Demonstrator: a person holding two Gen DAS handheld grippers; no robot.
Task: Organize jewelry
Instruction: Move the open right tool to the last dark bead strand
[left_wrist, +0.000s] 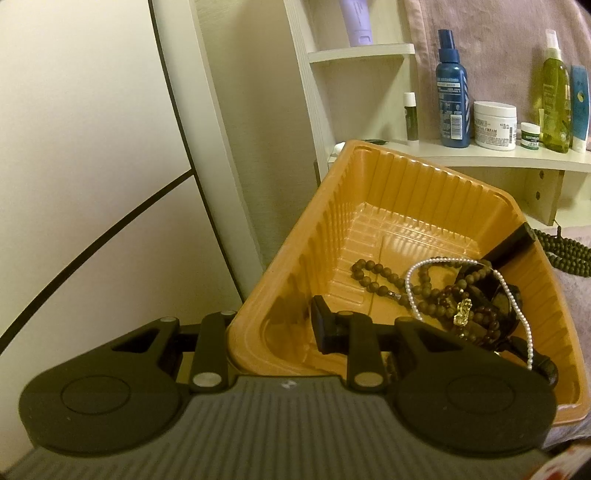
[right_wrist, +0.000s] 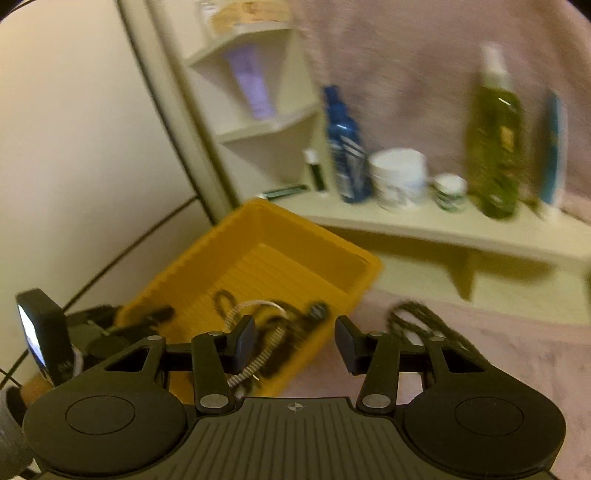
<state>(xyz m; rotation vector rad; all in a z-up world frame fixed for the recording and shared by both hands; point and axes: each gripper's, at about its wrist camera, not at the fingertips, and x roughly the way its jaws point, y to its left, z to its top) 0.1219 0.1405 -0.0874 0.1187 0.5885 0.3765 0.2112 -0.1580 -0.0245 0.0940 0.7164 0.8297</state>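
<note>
Jewelry's piled in the orange tray (left_wrist: 373, 236): a pearl strand (left_wrist: 410, 291), brown beads (left_wrist: 369, 277), all in its right-hand corner. The left claw (left_wrist: 269, 325) pinches the tray's near rim, jaws narrow, one finger inside, one outside. The right claw (right_wrist: 295, 343) hangs half-open and empty over the tray's near corner. More dark beads (right_wrist: 424, 321) lie on the pink cloth (right_wrist: 498, 350), blurred. Bottles line the shelf (left_wrist: 480, 157) behind.

Glossy ribbed plastic tray (left_wrist: 369, 192); lustrous pearl strand (left_wrist: 408, 291); matt wooden beads (left_wrist: 364, 271); fuzzy pink cloth (right_wrist: 498, 354); matt black hand-held gripper (right_wrist: 295, 345).
</note>
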